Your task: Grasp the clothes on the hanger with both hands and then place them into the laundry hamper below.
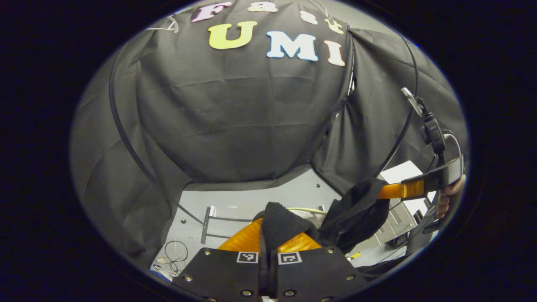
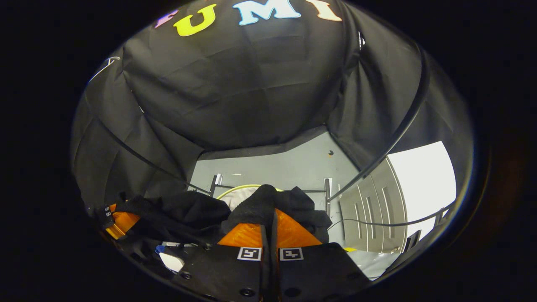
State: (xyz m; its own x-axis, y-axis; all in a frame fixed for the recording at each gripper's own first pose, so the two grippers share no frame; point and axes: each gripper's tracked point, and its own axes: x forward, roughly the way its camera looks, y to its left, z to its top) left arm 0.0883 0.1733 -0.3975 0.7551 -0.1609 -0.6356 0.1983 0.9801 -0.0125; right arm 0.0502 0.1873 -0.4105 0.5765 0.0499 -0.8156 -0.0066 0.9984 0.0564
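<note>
A black garment hangs stretched between the two grippers above the grey floor. My left gripper is shut on one bunched end of it, and cloth bulges over the fingertips. To the right in the left gripper view, the right gripper pinches the other end, with a hand behind it. In the right gripper view my right gripper is shut on the black garment, and the left gripper holds the far end at lower left. Below the cloth shows the hamper's pale yellow-green rim, also visible as the hamper.
A metal rack base stands on the floor behind the hamper. Loose cables lie at lower left. A grey panelled cabinet and a bright white surface sit at the right. Black cloth walls enclose the back and sides.
</note>
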